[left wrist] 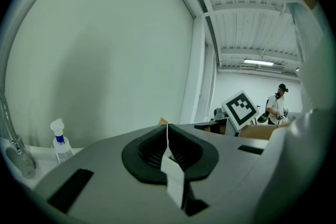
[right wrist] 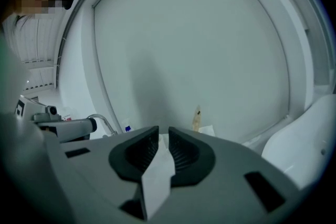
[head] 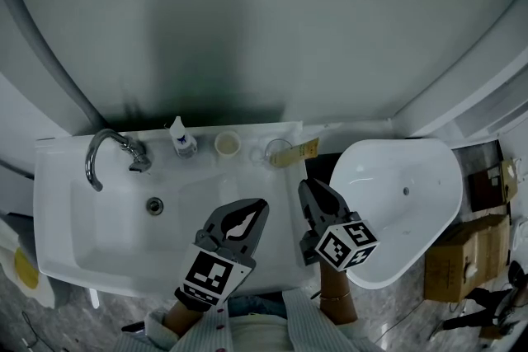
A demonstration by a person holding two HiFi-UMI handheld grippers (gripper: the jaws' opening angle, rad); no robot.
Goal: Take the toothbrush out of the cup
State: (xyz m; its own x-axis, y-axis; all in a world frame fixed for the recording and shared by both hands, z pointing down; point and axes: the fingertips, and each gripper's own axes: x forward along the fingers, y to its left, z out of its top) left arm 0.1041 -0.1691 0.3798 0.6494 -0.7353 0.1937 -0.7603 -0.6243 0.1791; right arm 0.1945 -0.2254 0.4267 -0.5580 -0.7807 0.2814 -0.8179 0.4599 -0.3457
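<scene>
Bathroom corner: pale curved wall behind, white ceramic sink worktop (head: 58, 202) under it, chrome tap (head: 91, 161) sitting at the left. Along the back ledge: small white spray bottle with a blue collar (head: 183, 140), squat beige cup (head: 228, 144), then the clear glass cup (head: 277, 151) with the tan flat-handled toothbrush (head: 302, 150) leaning out of it toward the right. White tub-shaped basin (head: 371, 177) is sitting just beside the sink on that side.

Both are hanging over the near part of the sink, well short of the cup. On the left tool (head: 257, 208) the jaws are pressing together, only a hairline between the ribbed pads, nothing in them. On the right tool (head: 309, 190) the jaws are standing slightly spread, narrow gap, nothing between. It's pointing roughly at the back ledge; in the right gripper view the toothbrush (right wrist: 197, 119) is showing upright just past its tips.

Handling, my read: the toothbrush is looking light and stiff with a thin, probably smooth handle, so it's likely going to pivot or slip if pinched near the very end. I'd be taking it on the exposed handle above the rim, flat faces against the pads, and lifting along its lean so it isn't levering on the rim. The cup is looking thin-walled and light, easy to tip or drag along, so the left tool may be needed for steadying it. Can't tell whether the brush is wrapped.
</scene>
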